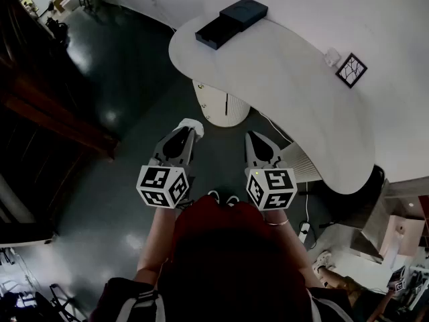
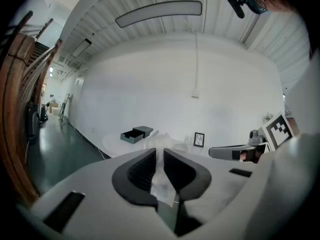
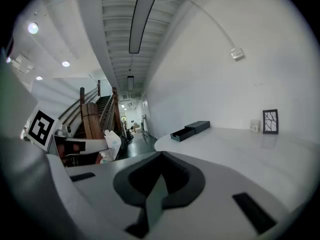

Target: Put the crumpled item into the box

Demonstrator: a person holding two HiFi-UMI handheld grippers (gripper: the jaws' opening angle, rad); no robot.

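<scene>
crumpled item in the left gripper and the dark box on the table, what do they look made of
Crumpled item: thin white paper or tissue, matte, going by its soft creases, pinched in the left gripper. Box: dark, matte, sharp-edged, slid partly open; probably rigid cardboard, possibly plastic.

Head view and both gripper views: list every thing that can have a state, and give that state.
left gripper: shut on the crumpled item, held above the floor.
crumpled item: white, pinched between the left jaws, not yet in the box.
right gripper: shut, nothing between its jaws.
box: on the table, drawer slid partly out, open.
picture frame: standing upright by the wall.
</scene>
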